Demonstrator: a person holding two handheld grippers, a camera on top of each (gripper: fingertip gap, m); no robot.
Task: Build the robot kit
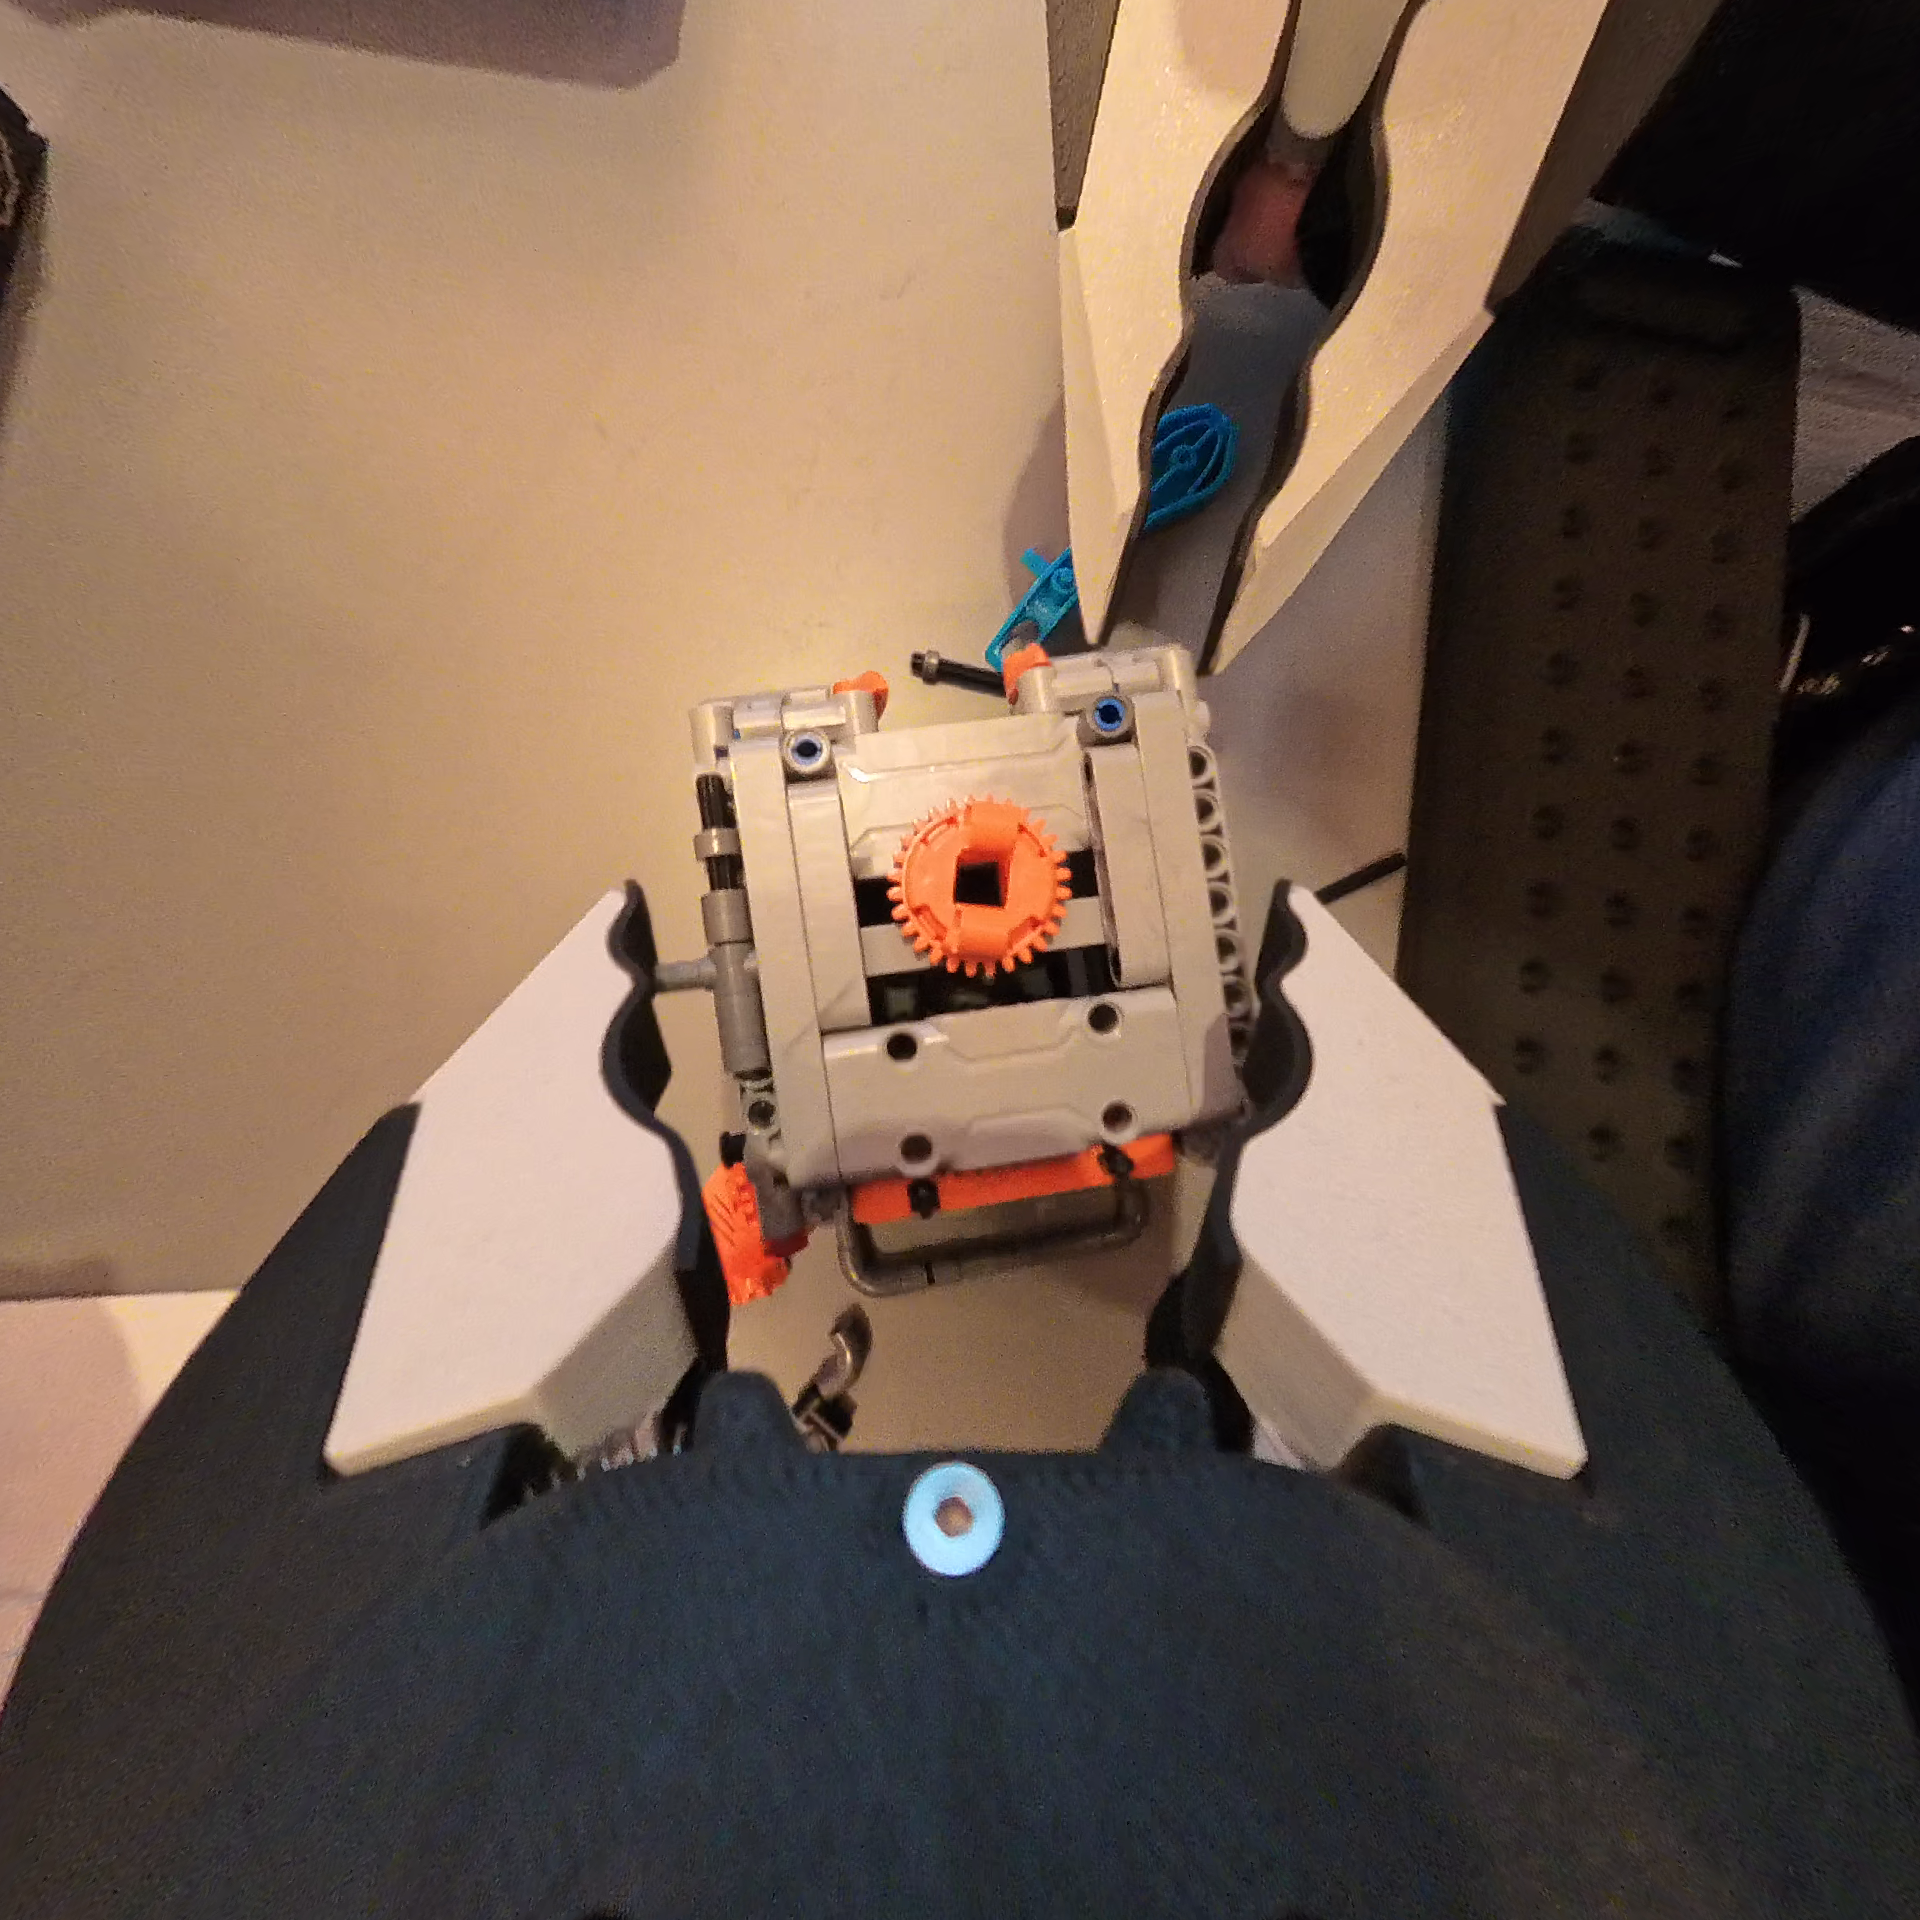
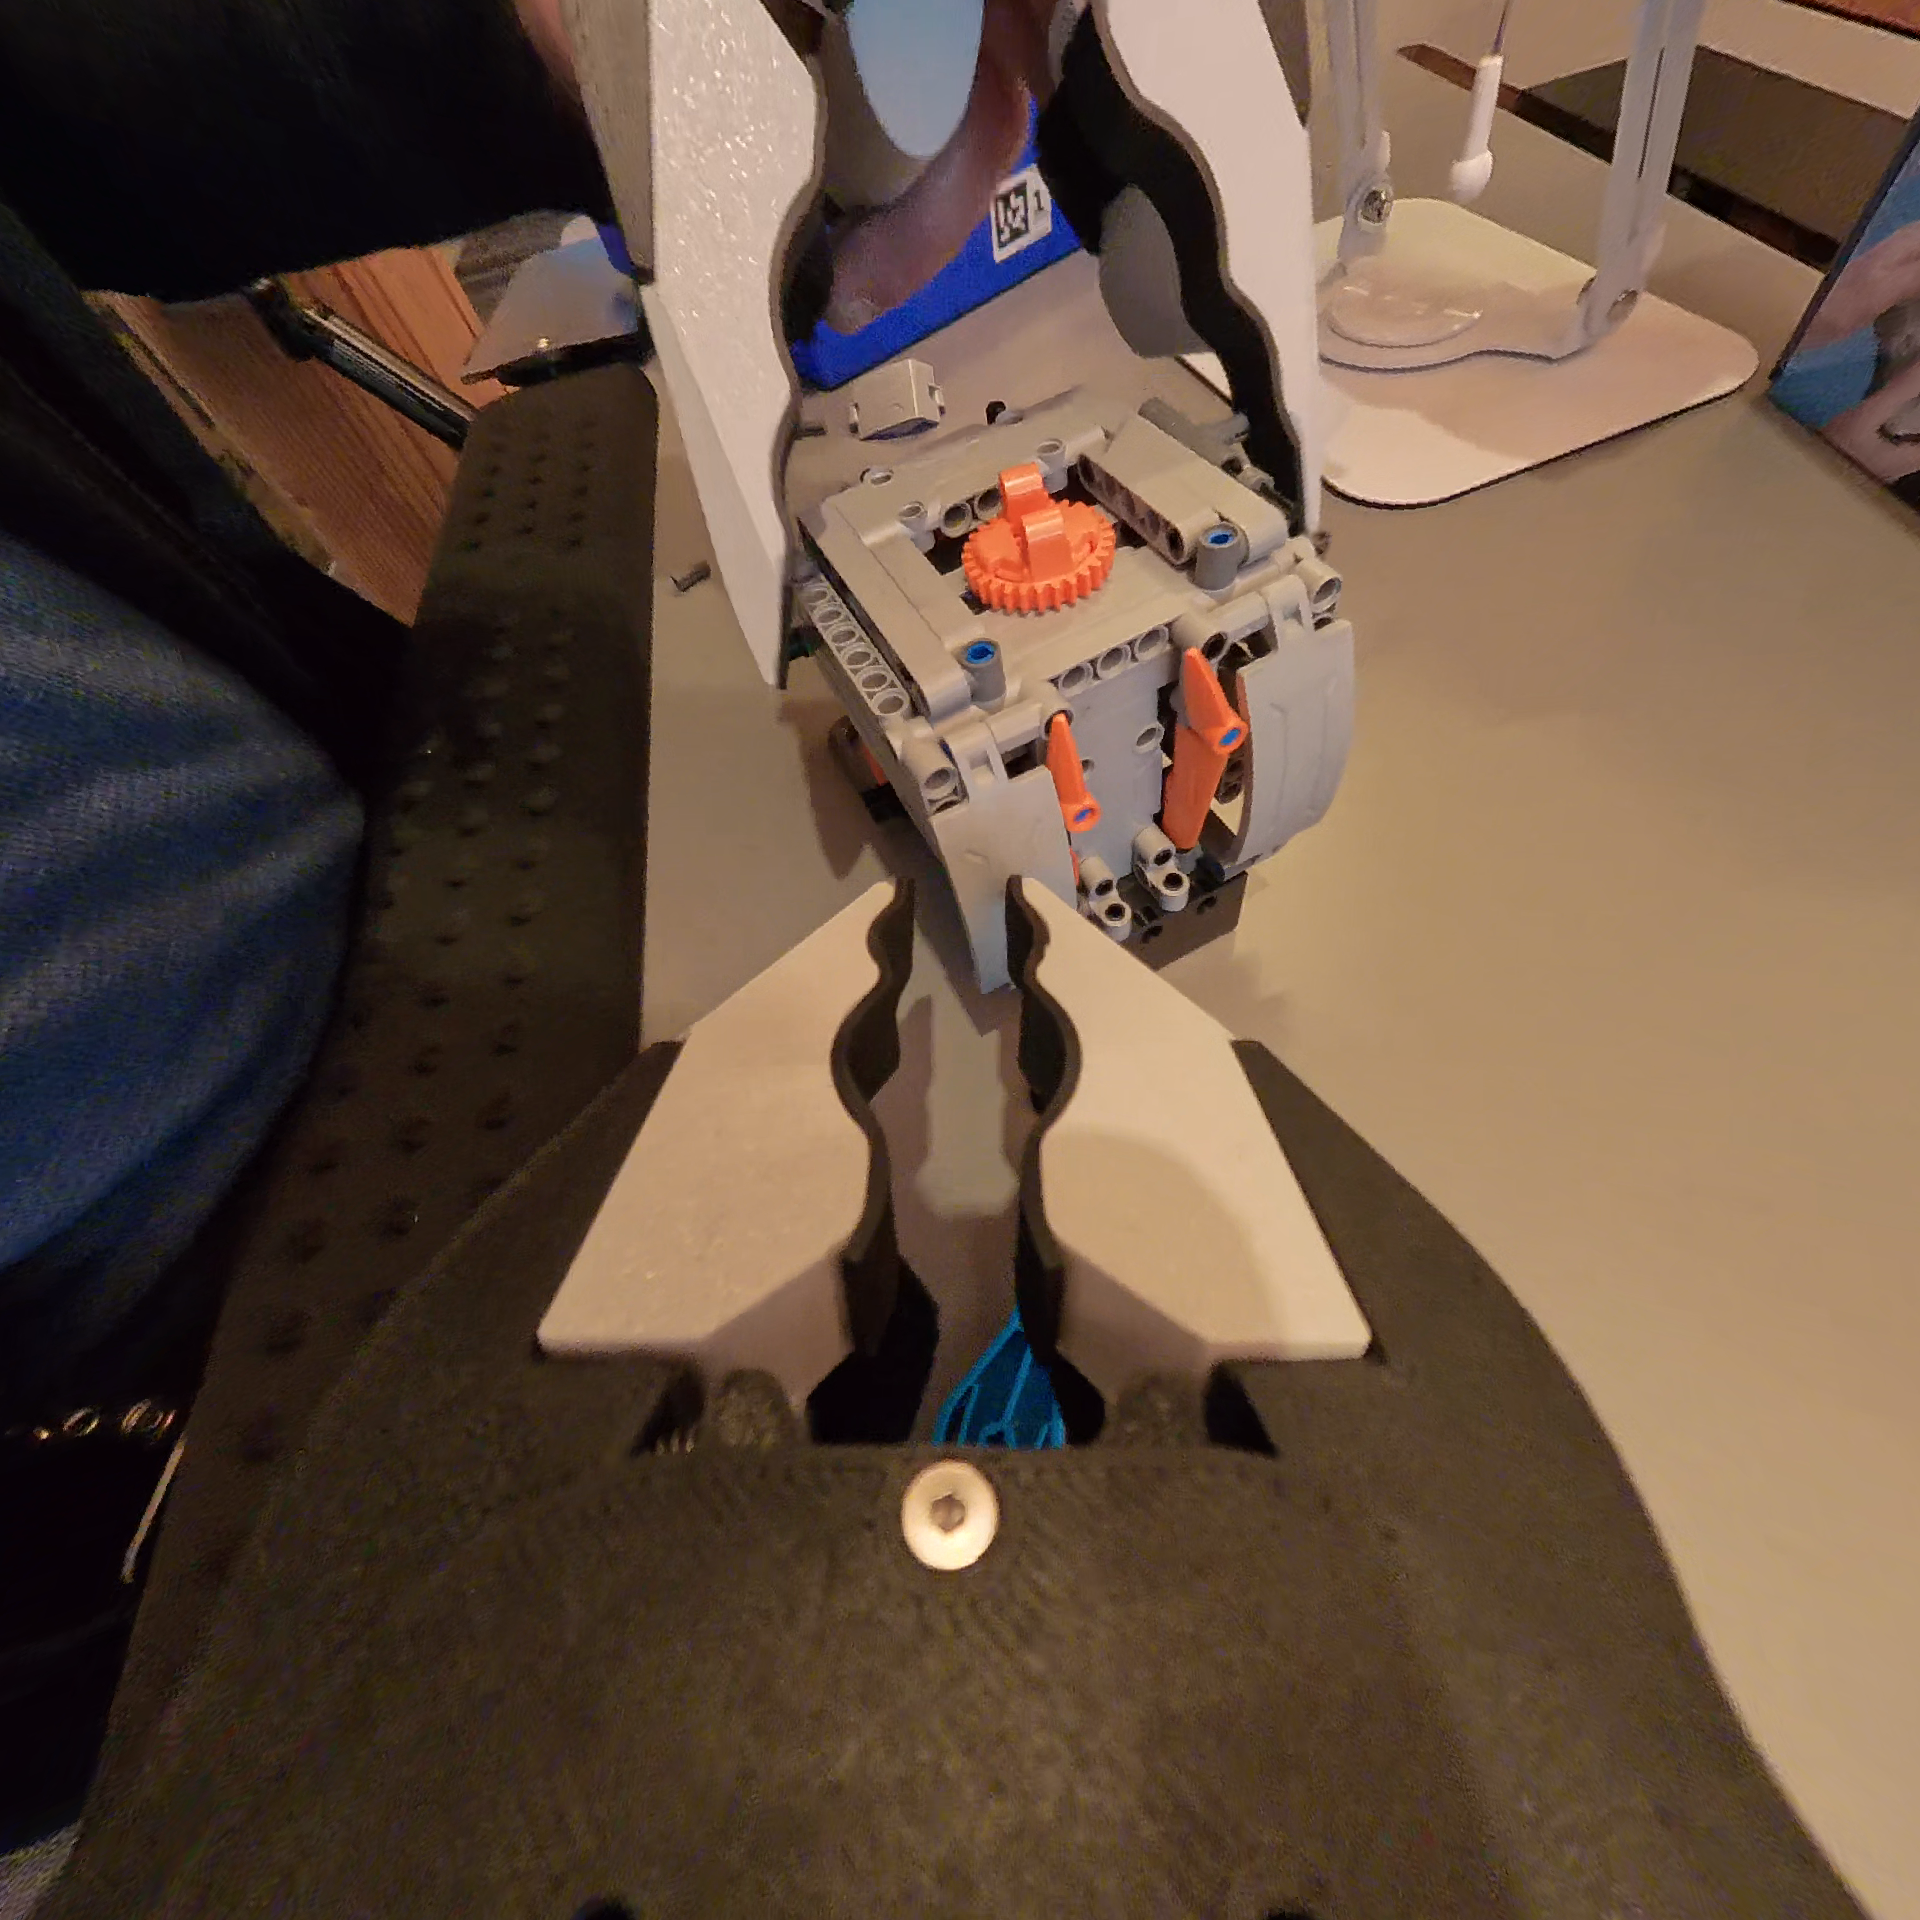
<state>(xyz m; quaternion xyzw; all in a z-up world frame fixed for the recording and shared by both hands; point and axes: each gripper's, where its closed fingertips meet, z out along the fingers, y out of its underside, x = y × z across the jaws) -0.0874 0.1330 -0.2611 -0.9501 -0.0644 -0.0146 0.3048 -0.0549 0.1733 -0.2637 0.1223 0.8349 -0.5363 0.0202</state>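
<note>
Grey brick-built model with orange gear, on beige table, clamped at both sides by left gripper; blue part pinched deep inside right gripper, tips just beside model.

A pale beige tabletop fills the scene under warm, dim light. Along its edge lies a black perforated mat. At the far right corner a white stand with a flat rounded base rests on the table, beside the edge of a blue box. Behind the mat, wooden furniture shows.
</note>
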